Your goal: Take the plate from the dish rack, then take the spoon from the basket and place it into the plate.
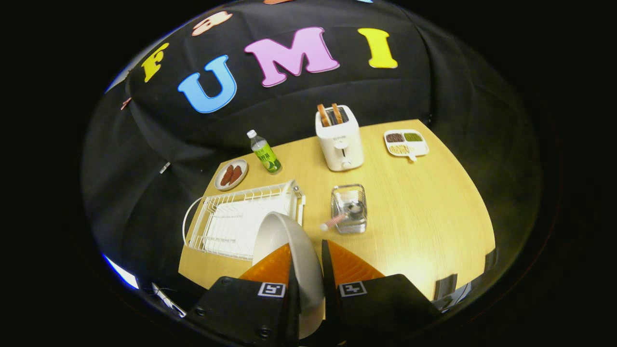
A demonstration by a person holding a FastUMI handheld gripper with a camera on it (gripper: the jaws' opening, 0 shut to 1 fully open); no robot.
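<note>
1. The hand-held gripper (307, 250) is clamped on the plate (289, 250): its two fingers (270, 267) press on either side of the plate's rim, which stands on edge in the narrow gap between them.
2. The plate is pale, held upright and a little tilted, its curved upper edge rising beyond the fingertips and overlapping the near right corner of the dish rack (231, 221).
3. The dish rack is a white wire frame with a white tray under it, lying on the tabletop (424, 217) just ahead of the fingers and to their left. No dishes can be seen standing in it.
4. The basket (348, 208) is a small clear, metal-edged container just ahead of the fingers and slightly right, near the dish rack's right end but apart from it.
5. The spoon (337, 219) lies in the basket with its bowl inside and its pinkish handle sticking out over the near left edge, toward the plate, without touching it.
6. Beyond the basket stands a white toaster (340, 140) with two slices of toast in its slots.
7. Left of the toaster is a green-labelled bottle (264, 152), and beside it a small dish of brown food (231, 174) behind the dish rack.
8. To the right of the toaster, at the far edge of the tabletop, rests a divided tray (406, 142) holding dark, green and pale foods.
</note>
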